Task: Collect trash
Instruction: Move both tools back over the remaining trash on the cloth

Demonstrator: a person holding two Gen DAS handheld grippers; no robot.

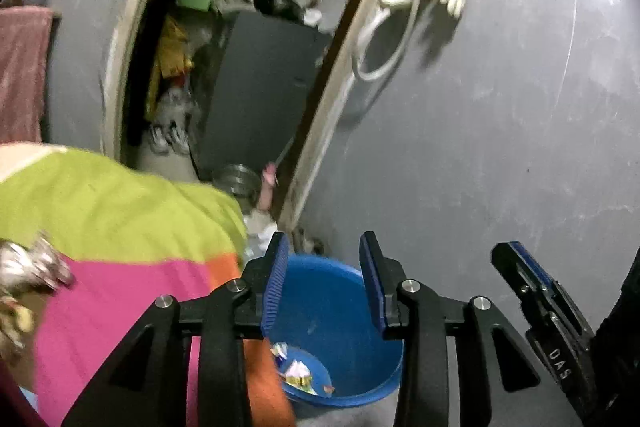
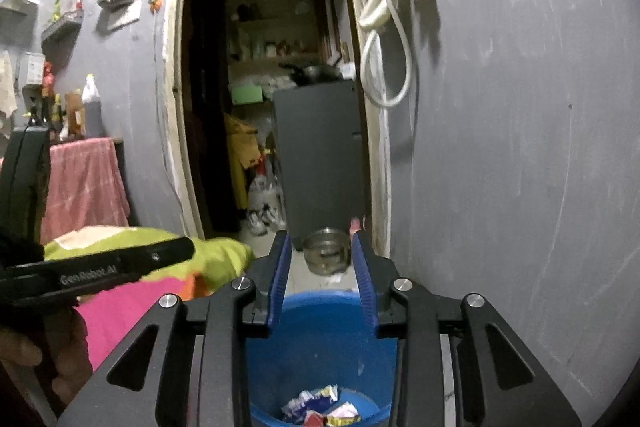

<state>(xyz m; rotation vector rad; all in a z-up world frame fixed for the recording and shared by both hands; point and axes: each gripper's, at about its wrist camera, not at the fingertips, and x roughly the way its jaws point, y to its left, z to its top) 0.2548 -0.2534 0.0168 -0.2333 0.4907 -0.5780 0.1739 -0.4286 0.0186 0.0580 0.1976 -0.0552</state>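
Observation:
A blue plastic bucket (image 1: 340, 311) stands on the floor against the grey wall, with crumpled wrappers (image 1: 298, 375) at its bottom. My left gripper (image 1: 324, 247) hovers above its rim, open, nothing between its blue pads. In the right wrist view the same bucket (image 2: 320, 343) lies right below my right gripper (image 2: 322, 247), also open and empty, and the wrappers (image 2: 324, 407) show inside. The right gripper's body (image 1: 536, 291) appears at the right edge of the left view. The left gripper's black body (image 2: 100, 267) crosses the left side of the right view.
A bed with a green, pink and orange cover (image 1: 120, 227) lies left of the bucket, crumpled trash (image 1: 32, 267) on it. A doorway (image 2: 272, 107) opens ahead, with a steel pot (image 2: 326, 251) on its floor. Rope and a glove (image 2: 396, 7) hang on the wall.

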